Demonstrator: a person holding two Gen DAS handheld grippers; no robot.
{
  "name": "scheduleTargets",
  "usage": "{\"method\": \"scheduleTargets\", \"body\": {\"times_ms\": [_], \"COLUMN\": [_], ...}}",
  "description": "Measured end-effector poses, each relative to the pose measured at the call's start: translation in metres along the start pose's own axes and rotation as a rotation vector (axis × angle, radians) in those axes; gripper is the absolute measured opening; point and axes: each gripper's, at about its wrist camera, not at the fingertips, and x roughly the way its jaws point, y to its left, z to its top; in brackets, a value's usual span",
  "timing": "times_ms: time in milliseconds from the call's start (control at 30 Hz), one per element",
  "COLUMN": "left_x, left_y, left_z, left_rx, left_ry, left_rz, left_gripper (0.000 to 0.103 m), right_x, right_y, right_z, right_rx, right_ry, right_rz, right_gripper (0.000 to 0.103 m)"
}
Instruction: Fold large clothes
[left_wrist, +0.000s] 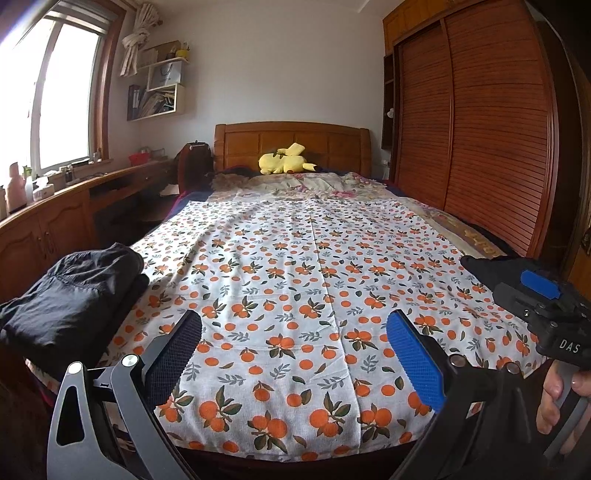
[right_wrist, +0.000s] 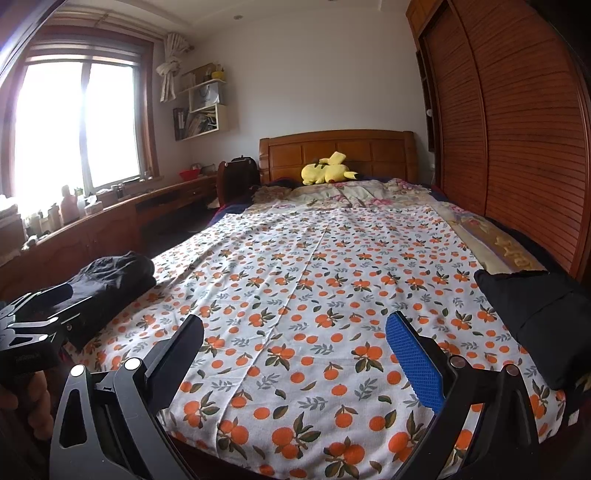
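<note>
Clothes (left_wrist: 70, 291), black, folded in a stack at sheet's left edge; second dark garment (right_wrist: 532, 325) at right edge. Orange-print sheet (left_wrist: 295, 277) spread flat between. Left gripper (left_wrist: 295, 354) and right gripper (right_wrist: 295, 354) both spread wide, empty, above bed's foot.

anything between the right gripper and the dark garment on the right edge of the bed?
Nothing visible. The right gripper is open over bare orange-print sheet; the dark garment lies to its right, unobstructed. The folded black pile sits opposite, at the left.
</note>
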Motion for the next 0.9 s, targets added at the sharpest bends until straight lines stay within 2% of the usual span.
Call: {"method": "scheduleTargets", "body": {"times_ms": [900], "left_x": [-0.0048], "left_y": [-0.0028], "left_z": [0.0028], "left_rx": [0.004], "left_ry": [-0.007], "left_rz": [-0.002], "left_gripper": [0.101], "right_x": [-0.001], "right_y": [-0.0009], "right_z": [0.0], "right_rx": [0.002], "right_ry": [-0.001], "right_rz": [0.0], "right_gripper": [0.095]}}
